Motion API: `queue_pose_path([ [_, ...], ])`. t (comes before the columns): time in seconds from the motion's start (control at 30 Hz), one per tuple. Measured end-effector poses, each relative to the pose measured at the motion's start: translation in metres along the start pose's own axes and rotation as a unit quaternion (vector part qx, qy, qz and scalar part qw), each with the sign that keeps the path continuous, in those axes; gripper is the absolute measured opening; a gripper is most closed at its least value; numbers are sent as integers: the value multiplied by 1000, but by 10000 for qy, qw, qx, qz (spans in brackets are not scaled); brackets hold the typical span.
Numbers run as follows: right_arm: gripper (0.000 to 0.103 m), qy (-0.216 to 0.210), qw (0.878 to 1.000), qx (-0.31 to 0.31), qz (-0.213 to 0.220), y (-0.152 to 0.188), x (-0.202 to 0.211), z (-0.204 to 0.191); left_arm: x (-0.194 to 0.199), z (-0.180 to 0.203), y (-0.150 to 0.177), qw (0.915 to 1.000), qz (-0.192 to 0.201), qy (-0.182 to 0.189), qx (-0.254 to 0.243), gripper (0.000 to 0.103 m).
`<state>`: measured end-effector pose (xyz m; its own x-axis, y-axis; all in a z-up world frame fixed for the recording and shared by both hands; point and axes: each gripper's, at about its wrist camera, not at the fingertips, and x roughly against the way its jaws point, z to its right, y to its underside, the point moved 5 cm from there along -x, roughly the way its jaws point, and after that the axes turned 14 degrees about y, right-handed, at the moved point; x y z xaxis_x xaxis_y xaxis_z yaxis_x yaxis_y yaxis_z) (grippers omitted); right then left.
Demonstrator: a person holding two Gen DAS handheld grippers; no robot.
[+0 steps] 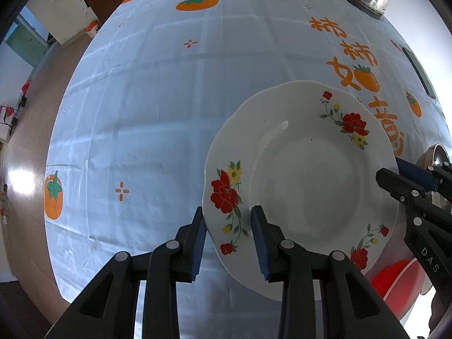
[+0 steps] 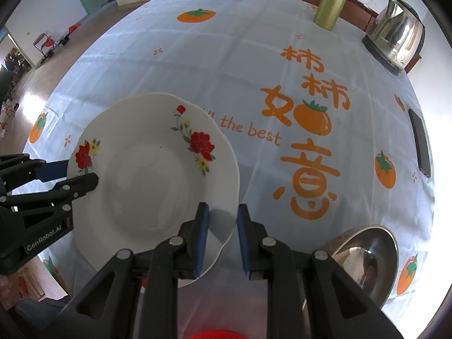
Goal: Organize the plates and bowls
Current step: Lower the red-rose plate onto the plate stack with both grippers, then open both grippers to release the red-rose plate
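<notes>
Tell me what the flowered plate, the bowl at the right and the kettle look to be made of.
Flowered plate: glazed ceramic or porcelain by the look, glossy white with printed red and yellow flowers and a scalloped rim; melamine cannot be ruled out.
Bowl: polished metal, probably stainless steel, with mirror-like reflections inside.
Kettle: shiny metal body, likely stainless steel, on a dark base.

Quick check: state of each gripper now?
Left gripper: open, jaws straddling the floral plate rim.
Right gripper: open, jaws straddling the opposite rim.

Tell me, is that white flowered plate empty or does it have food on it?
Empty. The white flowered plate shows only a bare, glossy well with painted red and yellow flowers on its rim; no food is visible in either view.
</notes>
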<state>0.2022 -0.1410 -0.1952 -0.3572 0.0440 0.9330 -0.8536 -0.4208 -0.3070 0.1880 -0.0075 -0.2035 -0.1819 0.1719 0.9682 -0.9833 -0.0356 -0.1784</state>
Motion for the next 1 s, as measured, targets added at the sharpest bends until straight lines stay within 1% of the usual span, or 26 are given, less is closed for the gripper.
queue_pose_path([
  [0.6, 20, -15, 10000, -49, 25, 1, -4, -1, -4, -4, 0, 10000, 23, 23, -13, 35],
  [0.7, 18, 82, 9999, -13, 108, -1, -3, 0, -4, -2, 0, 10000, 67, -26, -66, 35],
  [0.8, 18, 129, 9996, -48, 236, -4, -1, 1, -6, -2, -1, 9999, 63, -63, -120, 37],
  [0.83, 20, 154, 9995, -42, 278, -5, -1, 0, -6, -1, -1, 9998, 65, -85, -147, 37],
  [0.97, 20, 159, 9991, -26, 402, -8, 4, -2, -1, 0, -1, 9993, 187, -199, -242, 37],
  [1.0, 20, 154, 9989, -25, 434, -8, 5, -2, 1, -1, -2, 9992, 233, -230, -243, 40],
])
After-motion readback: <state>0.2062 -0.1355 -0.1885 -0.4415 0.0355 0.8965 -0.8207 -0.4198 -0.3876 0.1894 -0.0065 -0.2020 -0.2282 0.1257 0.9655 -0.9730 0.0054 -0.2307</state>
